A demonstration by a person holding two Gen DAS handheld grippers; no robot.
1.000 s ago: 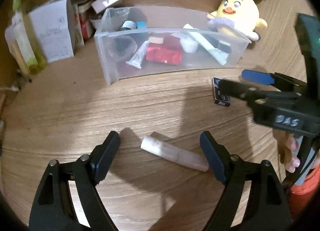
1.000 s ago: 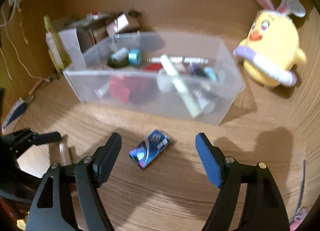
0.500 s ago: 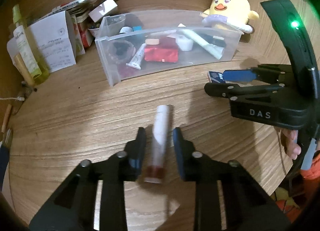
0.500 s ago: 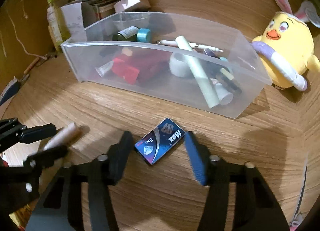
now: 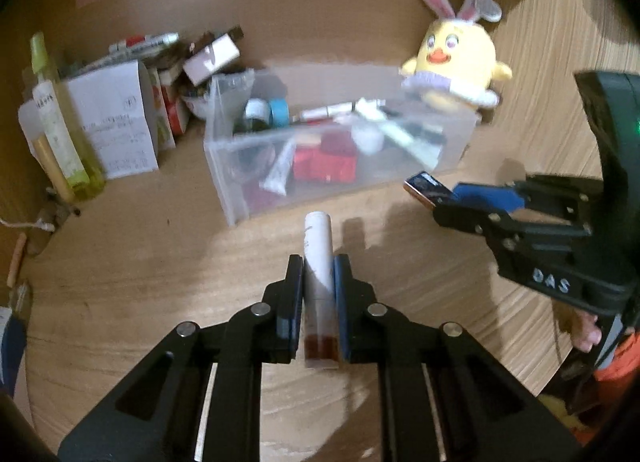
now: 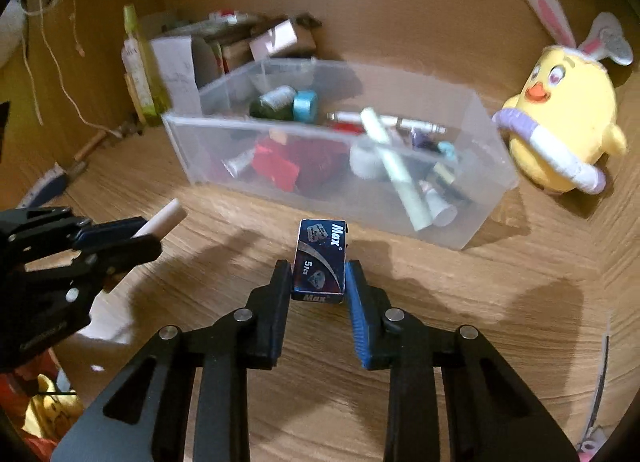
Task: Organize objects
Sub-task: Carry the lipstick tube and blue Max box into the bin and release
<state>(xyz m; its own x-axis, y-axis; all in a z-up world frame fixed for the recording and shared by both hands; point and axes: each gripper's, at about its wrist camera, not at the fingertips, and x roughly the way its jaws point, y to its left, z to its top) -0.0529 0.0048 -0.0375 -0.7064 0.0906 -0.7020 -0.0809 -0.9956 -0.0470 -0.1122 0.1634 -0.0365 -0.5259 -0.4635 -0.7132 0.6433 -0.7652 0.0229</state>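
Note:
My left gripper [image 5: 318, 262] is shut on a white tube with a reddish end [image 5: 318, 258] and holds it above the wooden table, pointing at the clear plastic bin [image 5: 240, 198]. My right gripper [image 6: 318, 266] is shut on a small dark blue "Max" box [image 6: 320, 258], held above the table just in front of the bin [image 6: 472, 222]. The bin holds several small items: tubes, red packets, tape rolls. In the left wrist view the right gripper [image 5: 440, 198] shows with the blue box [image 5: 424, 186]; in the right wrist view the left gripper [image 6: 136, 234] shows with the tube [image 6: 164, 218].
A yellow plush chick with bunny ears [image 5: 456, 70] sits behind the bin's right end, also in the right wrist view [image 6: 560, 126]. A pile of boxes, a white carton [image 5: 116, 122] and a yellow-green bottle [image 5: 60, 134] stand at the back left.
Both grippers closed on their objects, the left on the tube, the right on the blue box, and lifted them off the table toward the bin.

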